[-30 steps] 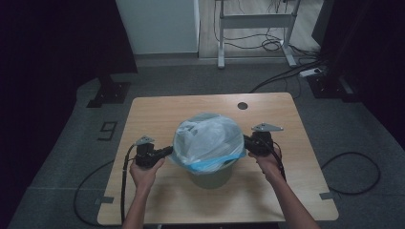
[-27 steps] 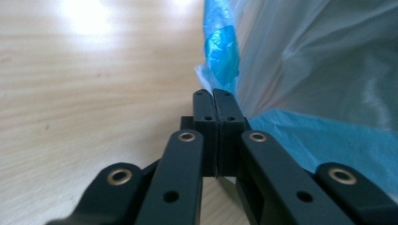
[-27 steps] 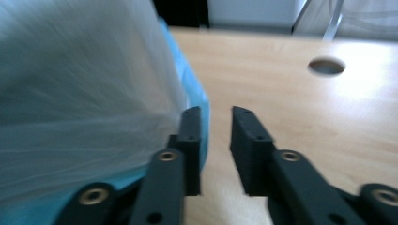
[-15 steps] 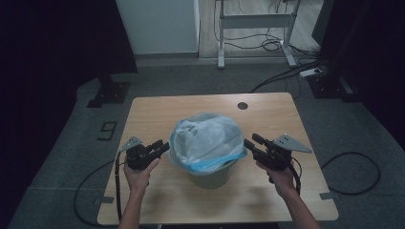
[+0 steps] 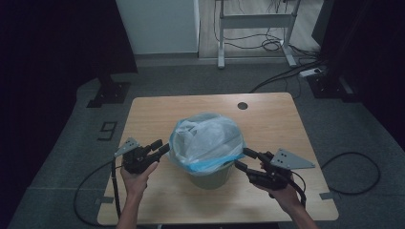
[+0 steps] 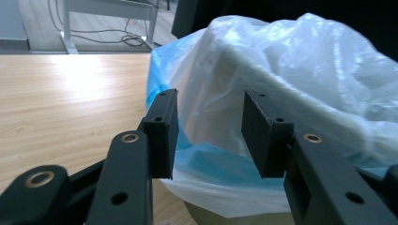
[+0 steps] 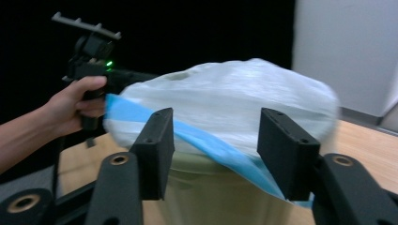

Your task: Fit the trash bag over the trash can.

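While the bag-lined bin (image 5: 206, 151) stood at the table's (image 5: 153, 112) centre, the left tool (image 5: 160, 149) at nine o'clock and right tool (image 5: 244, 160) at four o'clock had just been spreading, nothing pinched.

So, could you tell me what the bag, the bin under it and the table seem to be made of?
The bag looks like thin, glossy plastic film: translucent white with a blue band, crinkled. The bin seems to be matte, pale green plastic, though little of it shows. The table looks like light wood or wood-look laminate, with visible grain.
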Motion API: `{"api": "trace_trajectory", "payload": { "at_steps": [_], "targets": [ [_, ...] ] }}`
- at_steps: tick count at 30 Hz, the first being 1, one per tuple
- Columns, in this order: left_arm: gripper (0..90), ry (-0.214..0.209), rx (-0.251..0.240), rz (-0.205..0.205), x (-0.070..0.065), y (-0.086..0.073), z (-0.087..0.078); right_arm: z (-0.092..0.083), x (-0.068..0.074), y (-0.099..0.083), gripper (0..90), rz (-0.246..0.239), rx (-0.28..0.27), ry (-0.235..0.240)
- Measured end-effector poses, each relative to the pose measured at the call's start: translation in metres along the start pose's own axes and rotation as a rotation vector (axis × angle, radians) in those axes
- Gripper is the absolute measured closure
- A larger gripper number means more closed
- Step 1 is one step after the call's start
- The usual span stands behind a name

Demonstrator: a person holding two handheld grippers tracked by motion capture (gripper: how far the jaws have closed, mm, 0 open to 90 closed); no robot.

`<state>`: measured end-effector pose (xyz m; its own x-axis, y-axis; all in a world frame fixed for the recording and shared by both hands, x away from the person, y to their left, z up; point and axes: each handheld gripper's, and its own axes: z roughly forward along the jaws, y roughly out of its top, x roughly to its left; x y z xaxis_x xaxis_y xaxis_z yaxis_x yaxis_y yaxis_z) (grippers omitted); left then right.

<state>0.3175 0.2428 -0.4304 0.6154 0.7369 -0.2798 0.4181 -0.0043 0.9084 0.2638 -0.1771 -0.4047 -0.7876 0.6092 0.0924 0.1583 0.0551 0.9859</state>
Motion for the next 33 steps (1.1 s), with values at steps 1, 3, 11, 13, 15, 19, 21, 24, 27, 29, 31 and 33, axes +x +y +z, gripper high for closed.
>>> {"api": "trace_trajectory", "payload": {
  "at_steps": [1, 3, 11, 13, 15, 19, 21, 24, 27, 29, 31, 33],
  "targets": [
    [55.9, -0.004, -0.001, 0.003, -0.001, 0.0, -0.001, 0.002, 0.002, 0.002, 43.5, -0.009, 0.011, 0.015],
    [55.8, -0.012, 0.001, 0.009, -0.004, 0.001, -0.002, 0.007, 0.003, 0.005, 42.7, -0.029, 0.028, 0.032],
    [55.8, -0.017, -0.013, 0.006, -0.004, 0.0, -0.005, 0.027, -0.002, 0.011, 40.6, -0.052, 0.124, 0.132],
    [56.7, 0.003, -0.035, 0.004, -0.005, -0.001, -0.005, 0.03, -0.002, 0.012, 41.6, -0.052, 0.137, 0.141],
    [56.7, -0.001, -0.041, -0.005, -0.004, -0.001, -0.005, 0.033, -0.003, 0.013, 43.9, -0.054, 0.153, 0.16],
    [56.6, -0.006, -0.033, -0.005, -0.004, -0.002, -0.003, 0.035, -0.006, 0.014, 54.1, -0.052, 0.178, 0.194],
    [56.6, -0.008, -0.031, -0.005, -0.005, -0.002, -0.003, 0.036, -0.007, 0.014, 58.7, -0.051, 0.19, 0.205],
    [56.6, -0.009, -0.029, -0.007, -0.005, -0.002, -0.002, 0.035, -0.008, 0.013, 67.6, -0.055, 0.193, 0.218],
    [56.5, -0.008, -0.03, -0.009, -0.005, -0.003, -0.001, 0.033, -0.007, 0.013, 80.8, -0.072, 0.194, 0.23],
    [56.5, -0.007, -0.028, -0.01, -0.005, -0.004, -0.001, 0.032, -0.006, 0.014, 85.3, -0.087, 0.195, 0.229],
    [56.5, -0.007, -0.029, -0.013, -0.004, -0.005, -0.001, 0.029, -0.004, 0.013, 88.3, -0.103, 0.189, 0.225],
    [56.5, -0.007, -0.03, -0.019, -0.004, -0.007, -0.001, 0.025, -0.001, 0.011, 88.6, -0.123, 0.166, 0.226]
  ]
}}
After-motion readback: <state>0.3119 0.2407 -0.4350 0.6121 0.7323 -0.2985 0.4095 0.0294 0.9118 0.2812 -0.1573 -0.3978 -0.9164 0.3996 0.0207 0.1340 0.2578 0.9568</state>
